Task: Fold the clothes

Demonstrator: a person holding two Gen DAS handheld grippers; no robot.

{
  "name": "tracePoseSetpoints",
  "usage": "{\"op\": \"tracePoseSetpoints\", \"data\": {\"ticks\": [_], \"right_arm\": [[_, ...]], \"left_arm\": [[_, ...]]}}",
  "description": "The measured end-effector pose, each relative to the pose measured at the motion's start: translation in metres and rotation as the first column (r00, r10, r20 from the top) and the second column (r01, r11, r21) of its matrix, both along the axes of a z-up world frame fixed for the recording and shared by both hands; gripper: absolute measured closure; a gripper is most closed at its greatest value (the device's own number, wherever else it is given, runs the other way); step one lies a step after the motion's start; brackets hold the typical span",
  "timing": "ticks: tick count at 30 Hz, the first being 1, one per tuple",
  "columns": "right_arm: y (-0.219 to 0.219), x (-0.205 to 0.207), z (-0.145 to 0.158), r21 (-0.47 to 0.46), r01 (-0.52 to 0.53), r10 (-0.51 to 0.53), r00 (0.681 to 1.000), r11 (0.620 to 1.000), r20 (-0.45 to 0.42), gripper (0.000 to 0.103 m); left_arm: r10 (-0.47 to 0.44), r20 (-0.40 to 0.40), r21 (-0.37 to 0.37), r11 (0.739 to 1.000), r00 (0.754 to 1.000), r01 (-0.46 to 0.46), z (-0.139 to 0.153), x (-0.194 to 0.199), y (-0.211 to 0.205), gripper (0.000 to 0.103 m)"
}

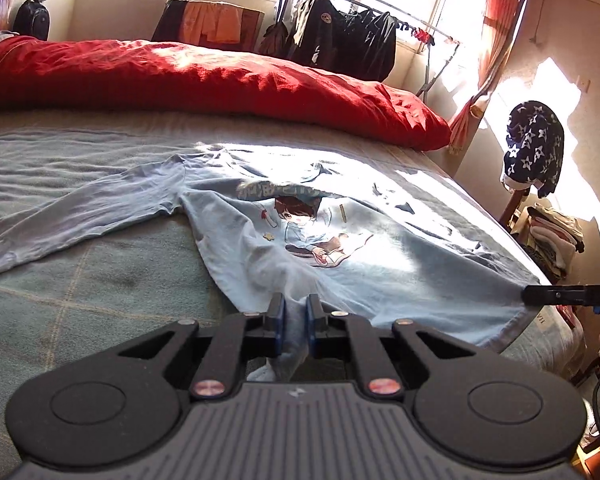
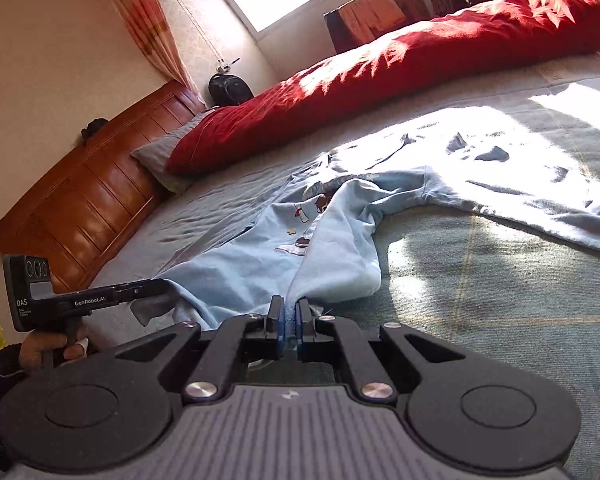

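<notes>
Both grippers pinch the near hem of the pale blue long-sleeved cotton shirt with a cartoon print (image 1: 300, 232), spread front-up on the grey-green checked bed cover (image 1: 80, 280).

The left gripper (image 1: 296, 312) and right gripper (image 2: 288, 316) are each clamped narrow on cloth; the sleeves lie out to left and right. This looks like a hem grasp for smoothing or for folding toward the far collar; which, I cannot tell. No container shows.

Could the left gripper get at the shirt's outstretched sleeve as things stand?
Probably not yet: the left gripper is shut on the shirt hem. The sleeve lies flat on the bed with nothing on it, so after letting go, likely yes.
</notes>
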State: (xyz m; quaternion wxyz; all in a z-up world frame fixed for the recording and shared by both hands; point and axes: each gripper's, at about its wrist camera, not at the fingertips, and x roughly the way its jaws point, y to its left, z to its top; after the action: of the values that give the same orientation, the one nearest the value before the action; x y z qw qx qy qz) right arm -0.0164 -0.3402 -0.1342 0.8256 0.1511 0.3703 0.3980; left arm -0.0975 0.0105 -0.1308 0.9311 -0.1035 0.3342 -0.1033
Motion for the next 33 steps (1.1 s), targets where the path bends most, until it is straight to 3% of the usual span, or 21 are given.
{"op": "tracePoseSetpoints", "data": {"ticks": [5,10,14,19,27,33], "right_arm": [[0.003,-0.016,-0.017,-0.051,-0.034,0.031,0.998,0.998,-0.058,0.096],[0.008,-0.017,-0.044,-0.101,-0.047,0.031,0.987,0.994,-0.156,0.087],[0.002,-0.015,-0.045,-0.061,-0.003,-0.007,0.987,0.998,-0.163,0.081],[-0.011,-0.007,-0.047,-0.020,0.079,-0.081,0.980,0.997,-0.182,0.065],[-0.015,-0.008,-0.069,-0.018,0.115,-0.116,0.967,0.993,-0.225,0.060],[-0.008,-0.007,-0.075,-0.004,0.111,-0.108,0.966,0.994,-0.233,0.057]], "left_arm": [[0.016,-0.053,0.010,1.000,0.998,-0.015,-0.016,-0.004,0.009,0.094],[0.044,-0.130,0.021,0.999,0.991,-0.042,-0.038,-0.002,0.016,0.090],[0.065,-0.168,0.009,0.998,0.984,-0.064,-0.050,-0.001,0.022,0.064],[0.090,-0.208,-0.014,0.995,0.974,-0.095,-0.062,0.000,0.028,0.054],[0.162,-0.290,-0.157,0.964,0.943,-0.213,-0.082,-0.013,0.055,0.047],[0.124,-0.342,-0.258,0.941,0.932,-0.219,-0.088,-0.019,0.052,0.046]]}}
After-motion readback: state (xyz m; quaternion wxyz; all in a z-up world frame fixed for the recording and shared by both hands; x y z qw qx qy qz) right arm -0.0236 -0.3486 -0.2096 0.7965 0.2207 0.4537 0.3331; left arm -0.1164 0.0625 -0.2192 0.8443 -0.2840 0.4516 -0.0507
